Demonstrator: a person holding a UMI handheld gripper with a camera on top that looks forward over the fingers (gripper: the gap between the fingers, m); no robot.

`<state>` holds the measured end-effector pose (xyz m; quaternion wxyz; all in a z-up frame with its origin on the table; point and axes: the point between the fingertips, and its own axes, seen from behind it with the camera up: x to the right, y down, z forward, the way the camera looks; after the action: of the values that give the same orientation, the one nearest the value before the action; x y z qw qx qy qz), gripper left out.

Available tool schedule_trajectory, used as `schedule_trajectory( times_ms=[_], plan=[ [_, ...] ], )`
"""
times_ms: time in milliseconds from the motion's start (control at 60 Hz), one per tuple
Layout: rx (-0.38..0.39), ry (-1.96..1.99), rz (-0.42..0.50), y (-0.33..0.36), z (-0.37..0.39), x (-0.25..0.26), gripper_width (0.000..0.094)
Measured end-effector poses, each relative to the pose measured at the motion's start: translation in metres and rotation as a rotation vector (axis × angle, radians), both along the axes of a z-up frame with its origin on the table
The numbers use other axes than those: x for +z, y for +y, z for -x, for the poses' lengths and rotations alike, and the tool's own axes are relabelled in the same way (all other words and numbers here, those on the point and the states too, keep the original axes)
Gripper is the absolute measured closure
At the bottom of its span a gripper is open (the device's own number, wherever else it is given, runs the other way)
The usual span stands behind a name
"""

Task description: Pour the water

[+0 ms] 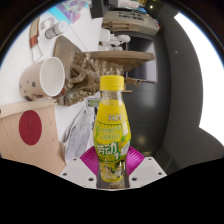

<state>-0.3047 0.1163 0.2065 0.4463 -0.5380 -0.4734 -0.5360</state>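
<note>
A yellow-capped drink bottle [112,125] with a yellow and green label stands upright between my gripper's [112,163] pink pads [88,157]. Both pads press against the bottle's lower body, so the gripper is shut on it. The bottle's base is hidden below the fingers. A white cup [42,76] lies tilted on its side to the left and beyond the bottle, its mouth facing toward me. The bottle appears lifted, with the dark floor showing behind it.
A brown paper bag [30,132] with a red round mark sits left of the fingers. Crumpled clear wrapping [76,130] lies beside the bottle. A wooden shelf [105,60] with white items stands beyond. Dark floor spreads to the right.
</note>
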Motion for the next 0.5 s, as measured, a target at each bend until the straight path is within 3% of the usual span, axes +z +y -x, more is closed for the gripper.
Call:
schedule_trajectory(
  times_ms=[283,500],
  plan=[
    [0.054,-0.399,0.027,0.023,0.036,-0.032,0.0622],
    [0.036,-0.169,0.065,0.019,0.039,-0.030,0.0620]
  ],
)
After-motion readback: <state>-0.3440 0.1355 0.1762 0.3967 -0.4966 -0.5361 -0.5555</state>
